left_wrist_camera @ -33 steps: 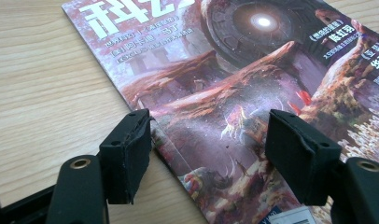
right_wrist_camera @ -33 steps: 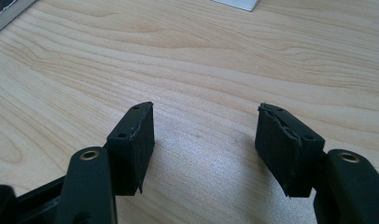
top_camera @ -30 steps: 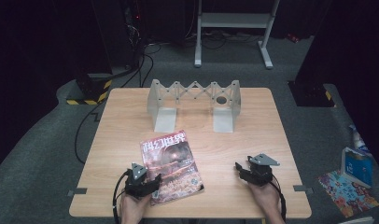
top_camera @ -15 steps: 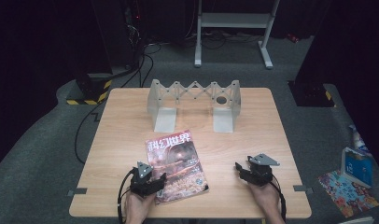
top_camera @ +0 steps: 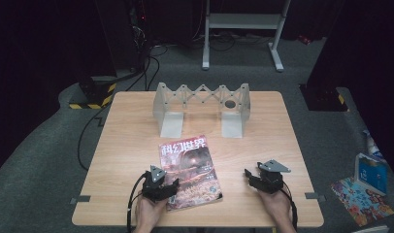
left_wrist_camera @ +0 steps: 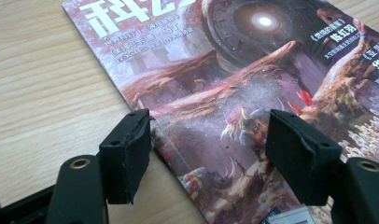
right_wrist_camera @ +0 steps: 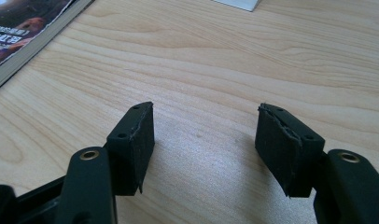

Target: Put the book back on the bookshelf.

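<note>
The left gripper (left_wrist_camera: pixel 206 140) is sitting with wide-open jaws over the near left corner of the magazine (top_camera: pixel 189 167), gripping nothing, so lifting it off the table (top_camera: pixel 282 131) is still ahead, while the right gripper (right_wrist_camera: pixel 204 140) is waiting open and empty.
</note>
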`<state>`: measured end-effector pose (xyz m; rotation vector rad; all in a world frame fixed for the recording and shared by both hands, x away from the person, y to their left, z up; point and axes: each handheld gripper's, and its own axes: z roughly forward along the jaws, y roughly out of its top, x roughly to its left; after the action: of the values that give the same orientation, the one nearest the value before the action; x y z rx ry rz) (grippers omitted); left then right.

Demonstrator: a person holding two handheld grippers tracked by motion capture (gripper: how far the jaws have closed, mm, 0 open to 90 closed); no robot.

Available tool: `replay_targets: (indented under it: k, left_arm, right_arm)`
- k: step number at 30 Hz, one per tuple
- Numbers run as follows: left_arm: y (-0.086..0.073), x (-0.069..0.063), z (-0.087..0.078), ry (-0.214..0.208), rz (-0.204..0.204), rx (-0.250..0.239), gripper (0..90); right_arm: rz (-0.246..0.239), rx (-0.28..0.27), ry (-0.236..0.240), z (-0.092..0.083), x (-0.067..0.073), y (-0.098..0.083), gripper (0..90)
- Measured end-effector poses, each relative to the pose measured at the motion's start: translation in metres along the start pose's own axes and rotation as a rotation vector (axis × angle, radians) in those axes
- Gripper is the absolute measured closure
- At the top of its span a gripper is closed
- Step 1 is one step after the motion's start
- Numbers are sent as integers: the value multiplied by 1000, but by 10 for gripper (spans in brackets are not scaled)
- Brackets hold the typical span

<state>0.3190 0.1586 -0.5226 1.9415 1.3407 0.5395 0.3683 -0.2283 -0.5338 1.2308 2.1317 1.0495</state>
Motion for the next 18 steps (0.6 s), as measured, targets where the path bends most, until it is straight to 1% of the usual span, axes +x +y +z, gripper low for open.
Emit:
replay_targets:
  k: [3, 7, 9, 11, 18]
  left_arm:
    - [2, -2, 2, -8, 7, -1, 315]
    - [5, -3, 4, -15, 22, 9, 315]
    - [6, -5, 6, -20, 19, 10, 315]
    - [7, -6, 7, -25, 27, 14, 315]
    - [9, -8, 10, -41, 41, 7, 314]
  right_arm:
    - [0, 0, 0, 0, 0, 0, 376]
    - [0, 0, 0, 0, 0, 0, 376]
    - [0, 0, 0, 0, 0, 0, 376]
    - [0, 0, 0, 0, 0, 0, 376]
    - [0, 0, 0, 0, 0, 0, 376]
